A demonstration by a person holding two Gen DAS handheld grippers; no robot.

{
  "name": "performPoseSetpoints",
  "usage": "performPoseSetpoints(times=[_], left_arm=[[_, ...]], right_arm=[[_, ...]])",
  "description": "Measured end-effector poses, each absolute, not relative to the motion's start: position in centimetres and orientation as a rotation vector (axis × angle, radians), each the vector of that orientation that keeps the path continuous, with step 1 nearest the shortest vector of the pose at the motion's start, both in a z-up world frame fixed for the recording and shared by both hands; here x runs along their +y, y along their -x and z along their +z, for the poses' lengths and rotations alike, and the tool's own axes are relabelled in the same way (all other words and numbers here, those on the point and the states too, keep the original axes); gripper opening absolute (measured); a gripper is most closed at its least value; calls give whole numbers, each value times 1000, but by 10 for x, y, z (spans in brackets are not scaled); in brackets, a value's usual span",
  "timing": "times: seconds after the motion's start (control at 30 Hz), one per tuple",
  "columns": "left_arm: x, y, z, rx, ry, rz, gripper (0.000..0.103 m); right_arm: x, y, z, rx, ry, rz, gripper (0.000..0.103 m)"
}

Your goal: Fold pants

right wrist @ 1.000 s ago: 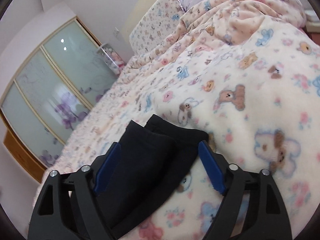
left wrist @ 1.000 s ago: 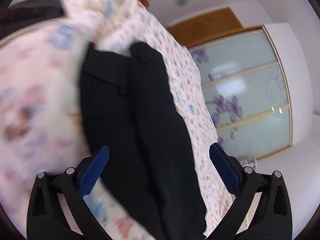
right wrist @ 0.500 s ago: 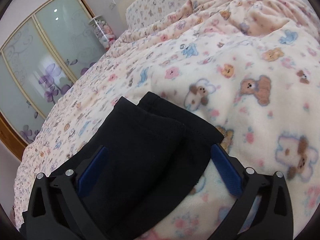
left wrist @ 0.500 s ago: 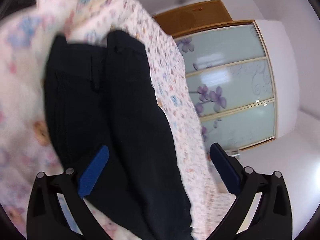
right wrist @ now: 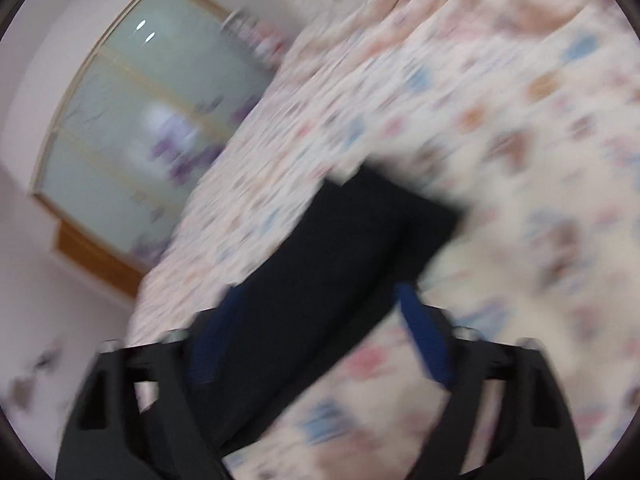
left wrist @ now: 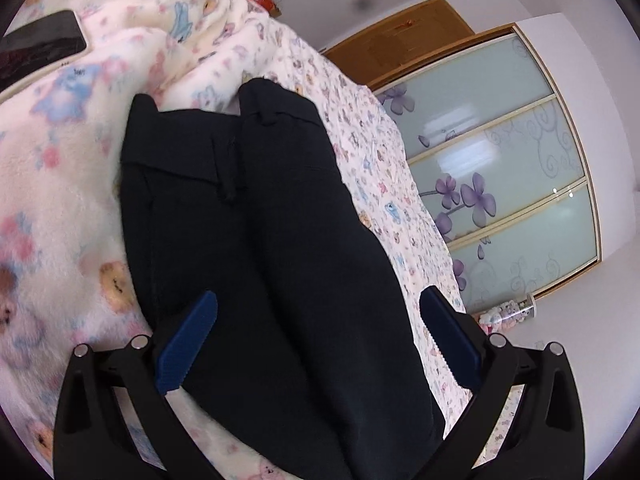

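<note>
The black pants (left wrist: 260, 240) lie folded lengthwise on a fleece blanket with a bear print (left wrist: 60, 208). In the left wrist view the waistband end lies far from me and the legs run toward my left gripper (left wrist: 316, 332), which is open and empty, its blue pads straddling the cloth. In the blurred right wrist view the pants (right wrist: 344, 260) show their leg-hem end. My right gripper (right wrist: 320, 336) is open over them, holding nothing.
A dark phone or tablet (left wrist: 40, 48) lies on the blanket at the far left. A patterned bed sheet (left wrist: 380, 168) runs beside the pants. A wardrobe with frosted flower-print doors (left wrist: 512, 168) stands beyond the bed and shows in the right wrist view (right wrist: 132, 132).
The left gripper has swung back so the pants sit more centred between its pads. The right gripper is moving fast, its view now blurred and tilted. Both stay open.
</note>
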State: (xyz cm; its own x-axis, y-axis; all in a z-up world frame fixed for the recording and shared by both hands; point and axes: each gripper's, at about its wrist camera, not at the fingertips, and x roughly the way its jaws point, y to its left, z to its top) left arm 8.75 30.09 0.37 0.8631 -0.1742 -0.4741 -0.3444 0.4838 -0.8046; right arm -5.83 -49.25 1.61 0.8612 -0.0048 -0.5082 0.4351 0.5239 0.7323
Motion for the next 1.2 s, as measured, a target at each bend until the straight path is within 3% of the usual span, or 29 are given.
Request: performPoseSetpoints(times=[0.07, 0.3, 0.4, 0.63, 0.7, 0.73, 0.77, 0.97, 1.2], left_arm=[[306, -84, 0, 534, 1101, 99, 101], [293, -75, 6, 520, 1010, 152, 101], [282, -74, 9, 535, 916, 175, 101], [278, -81, 7, 516, 937, 155, 101], [281, -81, 6, 511, 951, 137, 101], [285, -82, 4, 507, 964, 122, 101], [288, -82, 2, 499, 981, 103, 101], [302, -74, -1, 452, 1067, -65, 101], [312, -85, 10, 540, 1091, -160, 101]], right_arm=[[-492, 43, 3, 523, -1076, -207, 53], [-479, 33, -15, 564, -997, -208, 52], [-483, 41, -21, 560, -998, -226, 41], [-498, 31, -35, 571, -1065, -243, 40], [-500, 26, -38, 551, -1056, -239, 32], [-501, 25, -38, 534, -1060, -221, 13], [-502, 27, -39, 514, -1077, -203, 5], [-506, 67, -28, 313, -1142, -193, 3], [-519, 67, -53, 400, -1216, -289, 3]])
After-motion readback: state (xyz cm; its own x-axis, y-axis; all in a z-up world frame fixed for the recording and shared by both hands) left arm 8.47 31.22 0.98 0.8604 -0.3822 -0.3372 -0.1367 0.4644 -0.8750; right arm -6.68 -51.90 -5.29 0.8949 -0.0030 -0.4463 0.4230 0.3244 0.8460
